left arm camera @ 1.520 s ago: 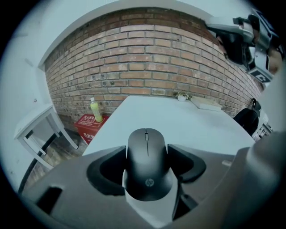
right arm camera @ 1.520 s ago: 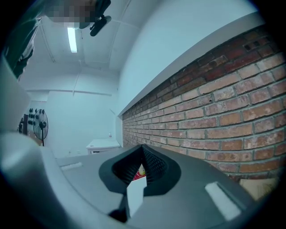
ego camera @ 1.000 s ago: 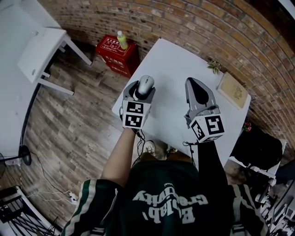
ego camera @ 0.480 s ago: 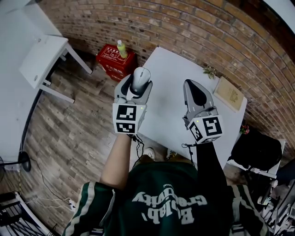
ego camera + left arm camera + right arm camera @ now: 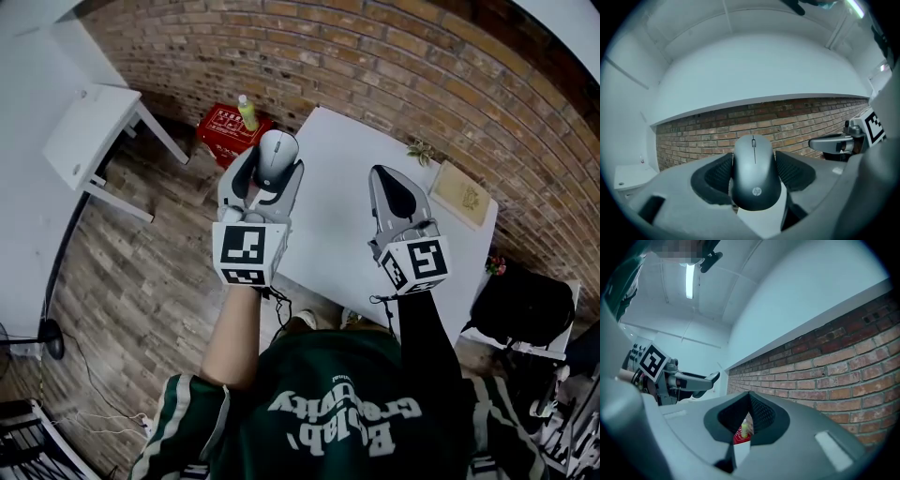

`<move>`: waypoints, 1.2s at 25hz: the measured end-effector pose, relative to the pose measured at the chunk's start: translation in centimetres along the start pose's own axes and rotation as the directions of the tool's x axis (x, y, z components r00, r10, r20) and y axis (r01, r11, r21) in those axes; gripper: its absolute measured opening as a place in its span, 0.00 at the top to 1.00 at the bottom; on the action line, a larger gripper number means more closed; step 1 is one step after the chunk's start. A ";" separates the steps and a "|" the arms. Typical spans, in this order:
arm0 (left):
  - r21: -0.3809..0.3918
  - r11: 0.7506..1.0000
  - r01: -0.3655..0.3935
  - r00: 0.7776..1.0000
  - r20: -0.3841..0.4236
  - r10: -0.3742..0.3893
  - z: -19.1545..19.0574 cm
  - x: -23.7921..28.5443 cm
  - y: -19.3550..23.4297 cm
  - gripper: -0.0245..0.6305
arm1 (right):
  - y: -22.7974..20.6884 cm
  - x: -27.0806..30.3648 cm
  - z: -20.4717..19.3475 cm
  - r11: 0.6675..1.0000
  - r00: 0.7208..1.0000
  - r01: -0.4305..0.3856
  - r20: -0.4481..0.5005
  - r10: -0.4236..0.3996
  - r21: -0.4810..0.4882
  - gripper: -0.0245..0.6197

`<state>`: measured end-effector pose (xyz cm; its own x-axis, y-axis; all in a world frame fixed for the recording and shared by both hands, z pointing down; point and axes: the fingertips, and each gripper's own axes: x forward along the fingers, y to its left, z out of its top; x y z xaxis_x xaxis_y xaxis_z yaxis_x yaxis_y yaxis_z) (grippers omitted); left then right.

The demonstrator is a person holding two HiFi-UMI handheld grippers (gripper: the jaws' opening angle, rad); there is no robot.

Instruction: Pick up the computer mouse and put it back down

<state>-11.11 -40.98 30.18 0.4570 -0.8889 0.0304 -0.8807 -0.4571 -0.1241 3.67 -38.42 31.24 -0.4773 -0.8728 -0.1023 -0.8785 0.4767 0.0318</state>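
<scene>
A grey computer mouse [image 5: 277, 153] is held up in the air, pinched by its sides between the jaws of my left gripper [image 5: 267, 171]. It hangs over the left edge of the white table [image 5: 349, 155]. In the left gripper view the mouse [image 5: 755, 174] fills the gap, with both black pads against it and the brick wall behind. My right gripper [image 5: 386, 176] hovers over the table's middle with its jaws together and nothing in them. In the right gripper view the right gripper [image 5: 749, 398] has its pads meeting at the tip.
A red crate [image 5: 228, 128] with a yellow-green bottle [image 5: 247, 110] stands on the wooden floor left of the table. A small plant [image 5: 419, 150] and a tan book [image 5: 460, 196] lie at the table's far right. A white side table [image 5: 87, 131] stands far left.
My left gripper has risen with the mouse and drifted left, from over the table's left part to over its edge. The right gripper has lifted a little.
</scene>
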 end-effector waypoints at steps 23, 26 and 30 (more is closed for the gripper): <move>0.029 0.999 0.016 0.999 0.040 -0.017 2.3 -1.7 -1.9 0.51 | 0.4 -2.0 1.1 0.993 0.998 0.057 -0.002 -0.057 -0.102 0.94; 0.031 0.999 0.019 0.999 0.044 -0.020 2.4 -1.9 -2.0 0.51 | 0.5 -2.2 1.0 0.993 0.998 0.060 -0.001 -0.060 -0.102 0.94; 0.031 0.999 0.022 0.998 0.050 -0.024 2.5 -2.1 -2.1 0.51 | 0.6 -2.3 1.0 0.992 0.998 0.064 -0.003 -0.064 -0.105 0.94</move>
<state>-9.86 -38.09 27.89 0.4834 -0.8752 -0.0164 -0.8661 -0.4755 -0.1540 4.29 -35.99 30.53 -0.4200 -0.9019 -0.1013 -0.9044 0.4066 0.1293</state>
